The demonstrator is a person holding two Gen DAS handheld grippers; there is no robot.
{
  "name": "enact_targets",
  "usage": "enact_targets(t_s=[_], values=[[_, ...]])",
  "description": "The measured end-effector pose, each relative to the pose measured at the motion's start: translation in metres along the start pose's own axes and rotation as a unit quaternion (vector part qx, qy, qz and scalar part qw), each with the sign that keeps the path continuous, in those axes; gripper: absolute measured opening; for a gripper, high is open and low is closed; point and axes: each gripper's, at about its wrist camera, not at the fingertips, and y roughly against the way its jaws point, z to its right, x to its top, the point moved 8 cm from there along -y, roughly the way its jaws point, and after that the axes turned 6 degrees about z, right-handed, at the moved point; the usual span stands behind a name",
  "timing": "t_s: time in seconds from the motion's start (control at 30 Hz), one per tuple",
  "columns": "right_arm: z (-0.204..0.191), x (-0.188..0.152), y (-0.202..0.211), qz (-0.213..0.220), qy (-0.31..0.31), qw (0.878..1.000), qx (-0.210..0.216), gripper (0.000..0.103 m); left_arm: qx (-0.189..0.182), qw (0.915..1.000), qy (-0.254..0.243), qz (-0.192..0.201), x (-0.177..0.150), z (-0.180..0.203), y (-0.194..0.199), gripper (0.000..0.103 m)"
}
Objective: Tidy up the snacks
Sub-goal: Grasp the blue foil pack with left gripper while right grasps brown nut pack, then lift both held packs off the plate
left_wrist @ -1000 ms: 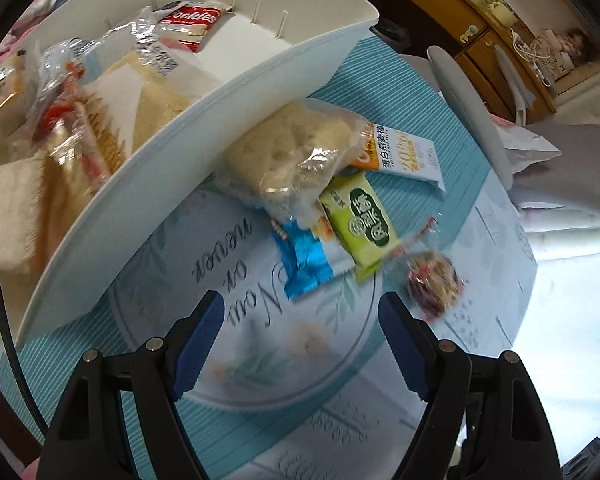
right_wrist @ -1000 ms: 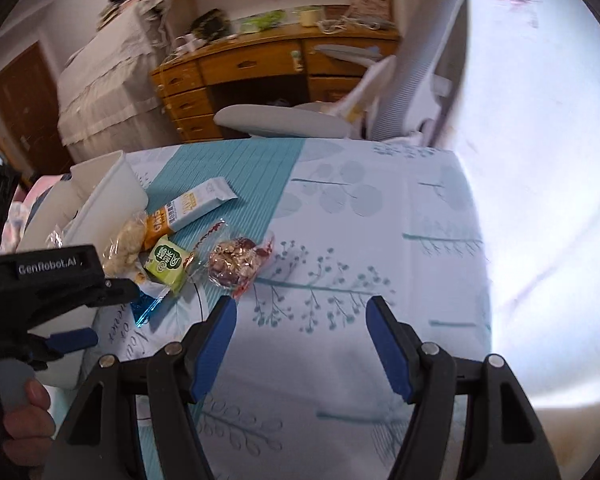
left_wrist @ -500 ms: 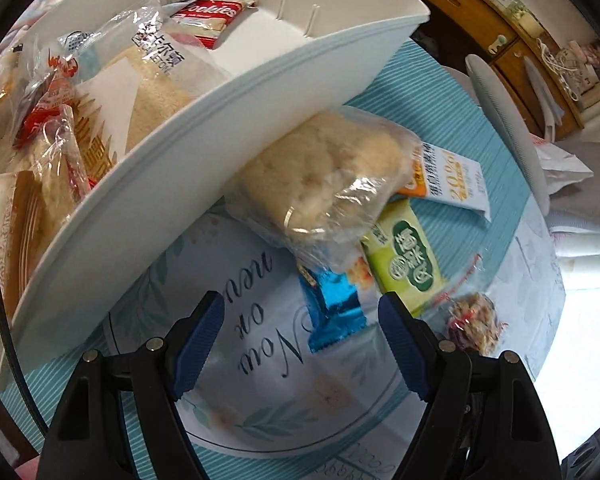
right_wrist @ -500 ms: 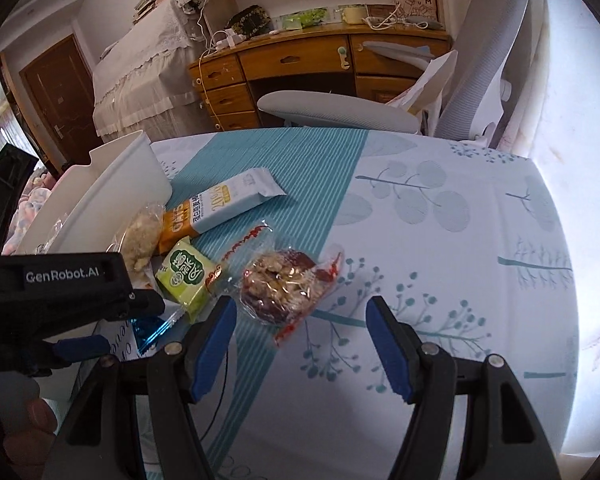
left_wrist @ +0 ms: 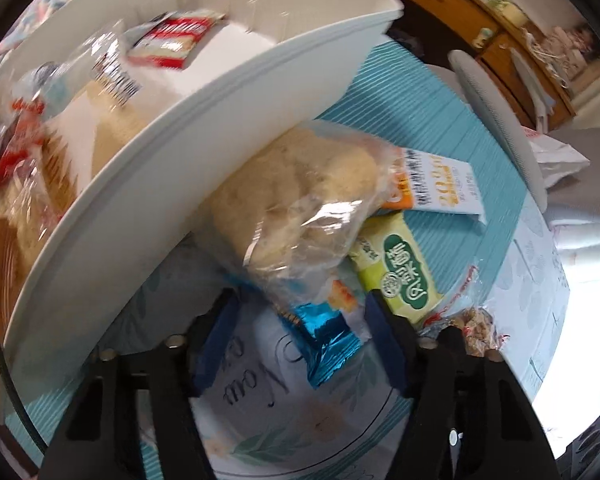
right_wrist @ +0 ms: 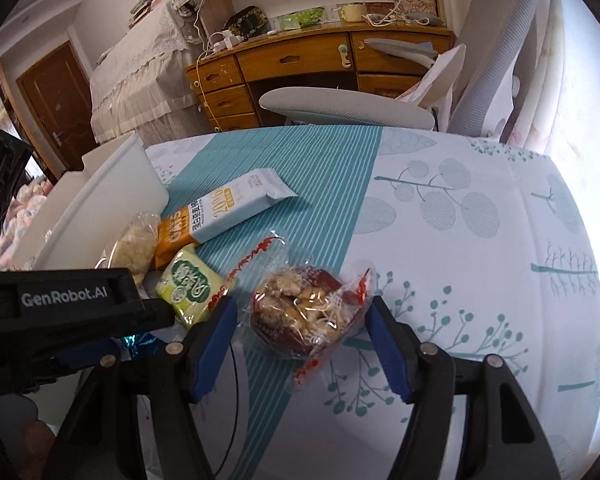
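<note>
Left wrist view: the white bin (left_wrist: 228,148) at upper left holds wrapped snacks, a red cookie packet (left_wrist: 170,42) among them. The left gripper (left_wrist: 300,338), closing, straddles the blue foil packet (left_wrist: 324,340), its length running toward lower right; pads not yet pressing. Right wrist view: the right gripper (right_wrist: 300,344), closing too, brackets the clear nut-candy packet (right_wrist: 308,312) at centre, lying diagonally, untouched.

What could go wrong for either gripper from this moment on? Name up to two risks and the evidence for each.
1. The left gripper, jaws just closing around the blue foil packet, may also pinch the clear bread bag overlapping it.
2. The right gripper, also closing, straddles the nut-cake packet; loose, crinkly film could slip or the cake could be crushed.
</note>
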Motion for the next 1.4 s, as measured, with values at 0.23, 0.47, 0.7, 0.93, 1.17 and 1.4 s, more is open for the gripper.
enact_targets(t_s=[0.23, 0.47, 0.7, 0.93, 1.17, 1.4], values=[[0.006, -0.002, 0.001, -0.012, -0.030, 0.999, 0.002, 0.050, -0.009, 0.9998, -0.018, -0.005, 0.005, 0.007, -0.003, 0.040], [0.023, -0.012, 0.015, -0.041, -0.135, 0.989, 0.031, 0.050, -0.016, 0.9986, -0.029, -0.041, -0.012, -0.004, 0.007, 0.038], [0.029, -0.031, 0.044, -0.062, -0.179, 0.982, 0.023, 0.050, -0.008, 0.9942, -0.044, -0.098, -0.039, -0.020, 0.019, 0.038], [0.014, -0.058, 0.086, -0.093, -0.204, 0.974, 0.034, 0.050, -0.012, 0.9904, -0.070, -0.119, -0.064, -0.033, 0.055, 0.038], [-0.005, -0.073, 0.133, -0.094, -0.212, 0.972, 0.043, 0.050, -0.036, 0.9873, -0.101, -0.117, -0.083, -0.042, 0.111, 0.038], [-0.026, -0.073, 0.176, -0.060, -0.224, 0.971, 0.053, 0.050, -0.069, 0.9829, -0.149, -0.084, -0.088, -0.062, 0.178, 0.038]])
